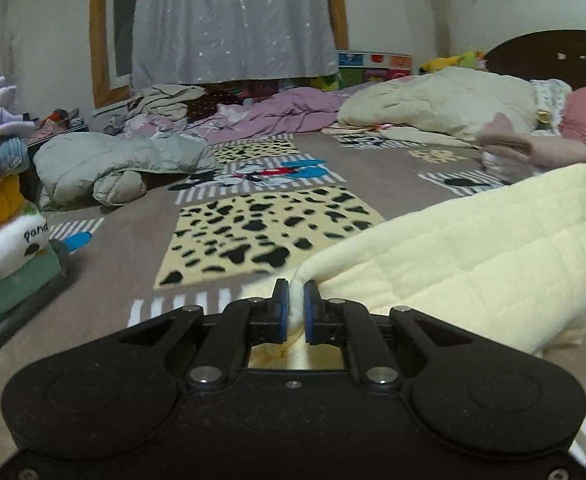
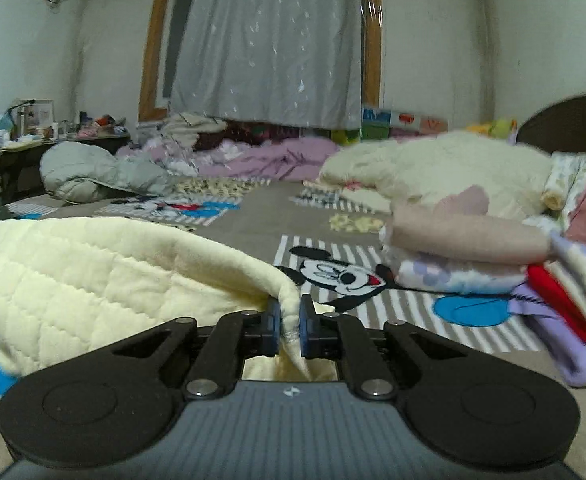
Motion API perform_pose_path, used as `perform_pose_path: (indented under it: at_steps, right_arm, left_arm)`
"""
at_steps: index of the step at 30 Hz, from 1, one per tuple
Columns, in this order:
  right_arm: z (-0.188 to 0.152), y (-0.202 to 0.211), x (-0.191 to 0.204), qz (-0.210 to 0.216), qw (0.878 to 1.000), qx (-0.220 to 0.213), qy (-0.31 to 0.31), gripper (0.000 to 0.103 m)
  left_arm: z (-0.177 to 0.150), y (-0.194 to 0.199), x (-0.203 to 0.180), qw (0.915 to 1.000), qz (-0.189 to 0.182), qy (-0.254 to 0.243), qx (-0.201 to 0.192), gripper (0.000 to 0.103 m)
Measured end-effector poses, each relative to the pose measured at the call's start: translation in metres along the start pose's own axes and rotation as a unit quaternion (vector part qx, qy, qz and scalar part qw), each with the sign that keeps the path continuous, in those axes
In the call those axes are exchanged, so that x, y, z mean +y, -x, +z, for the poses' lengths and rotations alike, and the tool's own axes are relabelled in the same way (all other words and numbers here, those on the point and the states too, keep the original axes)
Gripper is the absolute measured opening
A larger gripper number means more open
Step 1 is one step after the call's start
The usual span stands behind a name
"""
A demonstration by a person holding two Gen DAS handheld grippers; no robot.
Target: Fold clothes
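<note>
I had the left gripper [image 1: 296, 300] and right gripper [image 2: 290, 316] each pinched on a near corner of the pale yellow quilted fleece garment [image 1: 473, 256]; it hung lifted between them over the cartoon-print bedsheet [image 1: 253, 220], presumably so I could fold it across.

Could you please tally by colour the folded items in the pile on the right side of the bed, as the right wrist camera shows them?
Pink: 1
White floral print: 1
Red: 1
Cream-white: 1
Lavender: 1
Total: 5

Both wrist views skim low across the bed [image 1: 333, 160], facing the curtain [image 2: 269, 48].
</note>
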State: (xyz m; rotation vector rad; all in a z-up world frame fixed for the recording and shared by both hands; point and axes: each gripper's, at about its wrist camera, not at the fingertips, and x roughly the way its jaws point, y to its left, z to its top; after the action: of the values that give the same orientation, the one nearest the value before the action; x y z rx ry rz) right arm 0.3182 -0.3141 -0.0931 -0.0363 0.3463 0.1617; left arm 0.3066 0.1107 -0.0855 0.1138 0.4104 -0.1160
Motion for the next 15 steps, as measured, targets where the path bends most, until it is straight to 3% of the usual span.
perform_pose_path:
  at_steps: [6, 15]
  right_arm:
    - [0.011, -0.053, -0.006, 0.005, 1.0, 0.024, -0.02, 0.01]
    - [0.028, -0.105, -0.004, 0.002, 0.997, 0.069, 0.021, 0.01]
  left_arm:
    - [0.014, -0.037, -0.003, 0.9992, 0.032, -0.008, 0.022, 0.006]
    - [0.02, -0.074, -0.011, 0.9942, 0.07, -0.06, 0.055, 0.006]
